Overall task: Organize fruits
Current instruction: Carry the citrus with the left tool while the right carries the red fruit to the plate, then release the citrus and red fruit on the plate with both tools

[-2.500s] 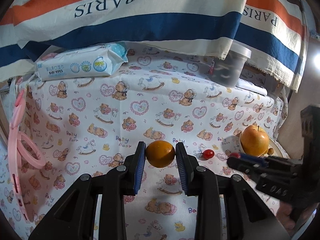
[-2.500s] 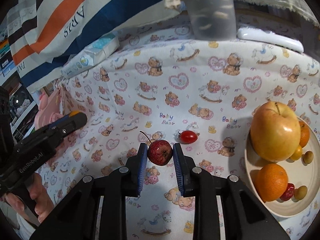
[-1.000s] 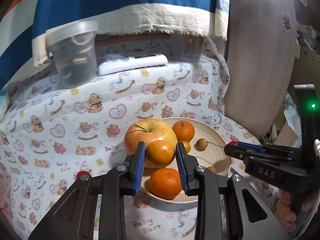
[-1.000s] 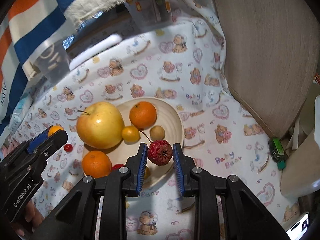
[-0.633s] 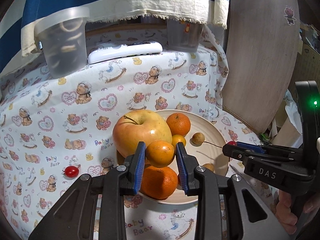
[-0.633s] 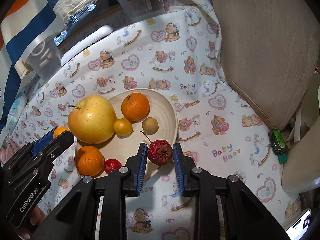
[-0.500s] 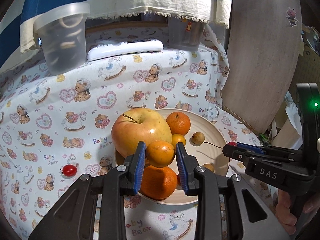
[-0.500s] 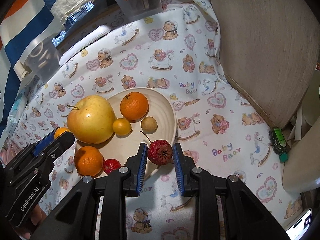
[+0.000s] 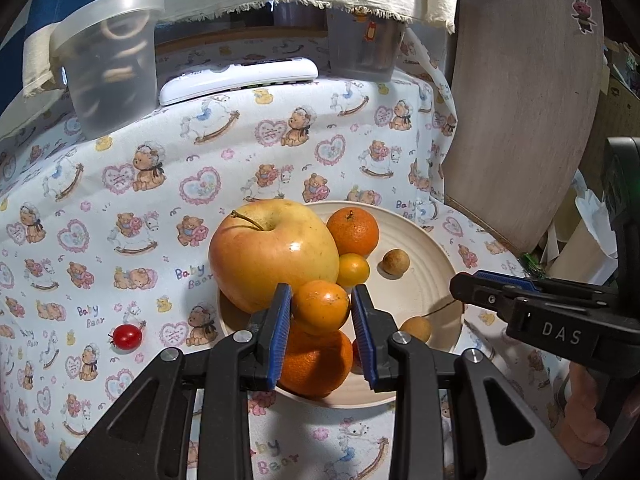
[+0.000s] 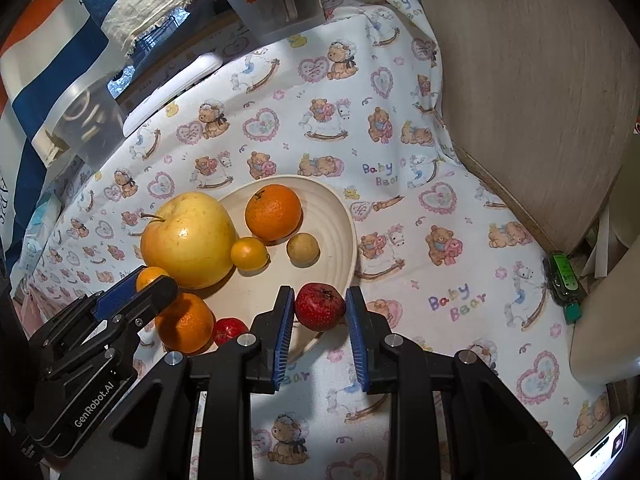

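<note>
My left gripper (image 9: 321, 307) is shut on a small orange (image 9: 320, 306) and holds it over the near side of the cream plate (image 9: 424, 264), above a larger orange (image 9: 316, 364). My right gripper (image 10: 320, 307) is shut on a small red fruit (image 10: 321, 305) over the plate's near right rim (image 10: 347, 224). The plate holds a big yellow apple (image 10: 188, 240), oranges (image 10: 273, 211), a small yellow fruit (image 10: 249, 253) and a brown round fruit (image 10: 303, 249). A cherry tomato (image 9: 127, 336) lies on the cloth left of the plate.
A bear-print cloth (image 9: 224, 152) covers the table. At the back stand a clear plastic tub (image 9: 110, 64), a white remote (image 9: 240, 80) and a second container (image 9: 362, 48). A wooden chair back (image 10: 532, 92) stands to the right. A green item (image 10: 564, 284) lies near the right edge.
Both grippers have swung from the left part of the table over to the plate and come lower and closer to it. Each still holds its fruit.
</note>
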`<action>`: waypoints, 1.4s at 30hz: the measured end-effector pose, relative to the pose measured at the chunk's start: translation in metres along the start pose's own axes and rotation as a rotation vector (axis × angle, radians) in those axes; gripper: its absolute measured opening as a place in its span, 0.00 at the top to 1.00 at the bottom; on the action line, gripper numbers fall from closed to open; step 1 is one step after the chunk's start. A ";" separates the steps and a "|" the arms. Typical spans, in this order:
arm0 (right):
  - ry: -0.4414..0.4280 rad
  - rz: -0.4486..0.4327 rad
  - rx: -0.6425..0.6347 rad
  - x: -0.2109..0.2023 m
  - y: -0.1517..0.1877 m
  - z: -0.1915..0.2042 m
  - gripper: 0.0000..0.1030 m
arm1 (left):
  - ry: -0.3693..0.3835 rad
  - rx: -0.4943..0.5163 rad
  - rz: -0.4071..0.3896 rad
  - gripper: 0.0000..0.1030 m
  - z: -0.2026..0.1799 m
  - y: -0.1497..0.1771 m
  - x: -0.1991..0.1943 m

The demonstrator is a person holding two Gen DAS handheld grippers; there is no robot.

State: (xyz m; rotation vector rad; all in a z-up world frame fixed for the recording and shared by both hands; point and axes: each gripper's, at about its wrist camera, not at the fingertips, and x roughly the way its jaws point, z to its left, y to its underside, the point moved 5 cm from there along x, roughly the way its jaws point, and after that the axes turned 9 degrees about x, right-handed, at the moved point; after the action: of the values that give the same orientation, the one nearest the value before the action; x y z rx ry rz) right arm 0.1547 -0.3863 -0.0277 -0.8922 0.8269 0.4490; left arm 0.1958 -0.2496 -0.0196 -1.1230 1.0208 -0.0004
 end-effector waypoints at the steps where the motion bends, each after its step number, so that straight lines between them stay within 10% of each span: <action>1: 0.002 -0.001 0.001 0.000 0.000 0.000 0.73 | -0.001 0.001 0.000 0.71 0.000 0.000 0.000; 9: -0.006 0.001 -0.007 -0.001 0.001 0.003 0.73 | -0.005 0.024 0.004 0.71 -0.007 -0.002 0.002; 13: 0.000 -0.021 -0.014 -0.004 0.001 0.003 0.53 | -0.001 0.024 0.009 0.71 -0.008 -0.002 0.004; 42: 0.003 -0.047 -0.024 -0.008 -0.002 0.002 0.53 | -0.046 0.067 -0.008 0.61 -0.009 0.004 0.001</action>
State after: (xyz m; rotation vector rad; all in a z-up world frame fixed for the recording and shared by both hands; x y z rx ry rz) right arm 0.1514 -0.3859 -0.0196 -0.9330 0.8031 0.4177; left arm 0.1891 -0.2548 -0.0239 -1.0616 0.9686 -0.0153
